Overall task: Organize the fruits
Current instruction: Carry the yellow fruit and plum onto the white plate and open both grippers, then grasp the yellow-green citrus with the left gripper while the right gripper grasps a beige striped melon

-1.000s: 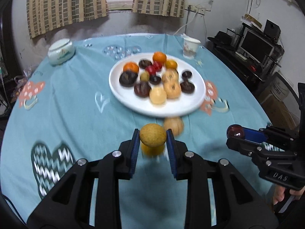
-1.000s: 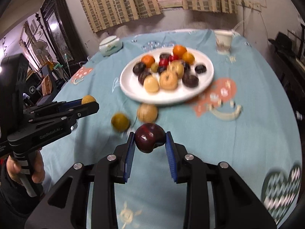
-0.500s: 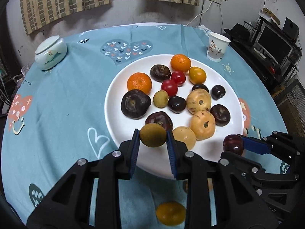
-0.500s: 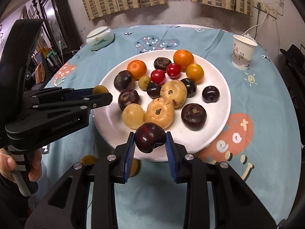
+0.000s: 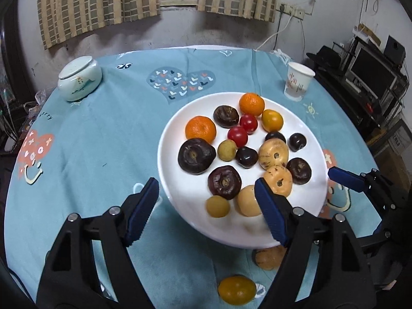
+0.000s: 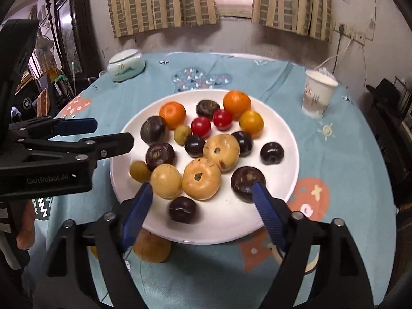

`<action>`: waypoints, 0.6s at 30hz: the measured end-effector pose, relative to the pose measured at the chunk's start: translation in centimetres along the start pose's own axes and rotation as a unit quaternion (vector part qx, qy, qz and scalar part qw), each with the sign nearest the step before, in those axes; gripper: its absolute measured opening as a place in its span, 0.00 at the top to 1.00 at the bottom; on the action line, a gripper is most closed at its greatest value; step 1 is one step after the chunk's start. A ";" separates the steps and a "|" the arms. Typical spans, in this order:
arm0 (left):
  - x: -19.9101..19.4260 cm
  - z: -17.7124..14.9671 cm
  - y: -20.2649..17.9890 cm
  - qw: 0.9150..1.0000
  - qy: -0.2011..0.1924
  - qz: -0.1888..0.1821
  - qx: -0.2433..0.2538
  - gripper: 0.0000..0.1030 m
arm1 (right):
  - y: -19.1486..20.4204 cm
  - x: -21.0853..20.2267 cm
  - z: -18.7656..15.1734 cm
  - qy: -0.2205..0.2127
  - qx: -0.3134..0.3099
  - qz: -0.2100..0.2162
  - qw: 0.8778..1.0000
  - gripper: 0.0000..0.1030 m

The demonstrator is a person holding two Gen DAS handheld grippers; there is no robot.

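Left wrist view: a worktop (image 5: 103,134) in blue cloth is carrying a white plate (image 5: 180,180) of fruit. The left tongs (image 5: 206,206), jaws just opened, are hanging spread and empty; a small tan fruit (image 5: 217,206) is lying between them.

Right wrist view: the right tongs (image 6: 202,202), also just opened, are gaping empty around a dark plum (image 6: 182,209) at the plate's near edge.

Mixed fruits (image 6: 203,152) crowd the white plate (image 6: 283,134); two lie on the cloth

Round table under a teal patterned tablecloth (image 5: 103,139). On it: white plate (image 5: 180,188) right of centre, lidded ceramic jar (image 5: 79,77) at 10 o'clock, paper cup (image 5: 298,82) at 2 o'clock. Off-plate at 6 o'clock: tan fruit (image 5: 269,257), yellow-orange fruit (image 5: 237,289).
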State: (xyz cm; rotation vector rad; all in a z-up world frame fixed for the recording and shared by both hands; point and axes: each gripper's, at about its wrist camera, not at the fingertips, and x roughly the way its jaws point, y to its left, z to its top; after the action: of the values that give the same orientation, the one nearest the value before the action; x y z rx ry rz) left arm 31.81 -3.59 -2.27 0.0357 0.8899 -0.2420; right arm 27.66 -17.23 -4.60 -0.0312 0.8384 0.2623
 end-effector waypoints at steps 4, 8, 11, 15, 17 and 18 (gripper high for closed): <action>-2.7 -1.4 0.8 1.000 -0.015 -0.009 -0.015 0.24 | 0.2 -2.4 -0.3 -0.007 0.005 0.011 1.000 0.21; -5.9 -4.9 1.1 0.999 -0.029 0.008 -0.019 0.14 | 1.0 -5.2 -2.0 -0.008 -0.003 -0.007 1.000 0.13; -7.7 -8.7 1.6 0.998 -0.032 0.026 -0.036 0.11 | 1.9 -7.1 -4.6 -0.014 0.006 -0.007 1.000 0.10; -8.5 -12.7 2.1 0.998 -0.023 0.029 -0.054 0.11 | 3.2 -7.8 -7.8 -0.022 0.034 0.003 0.999 0.09; -8.3 -14.3 2.1 0.998 -0.010 0.038 -0.048 0.11 | 3.9 -7.4 -8.8 -0.016 0.040 0.005 0.999 0.09; -8.2 -14.7 2.2 0.998 -0.005 0.041 -0.043 0.11 | 4.1 -7.1 -8.9 -0.010 0.039 0.008 0.999 0.09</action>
State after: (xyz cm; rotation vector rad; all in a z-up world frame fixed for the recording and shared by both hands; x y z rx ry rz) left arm 16.09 2.06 -5.34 -0.0092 0.8855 -0.1270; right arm 15.63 -15.93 -5.04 0.0513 0.8287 0.2445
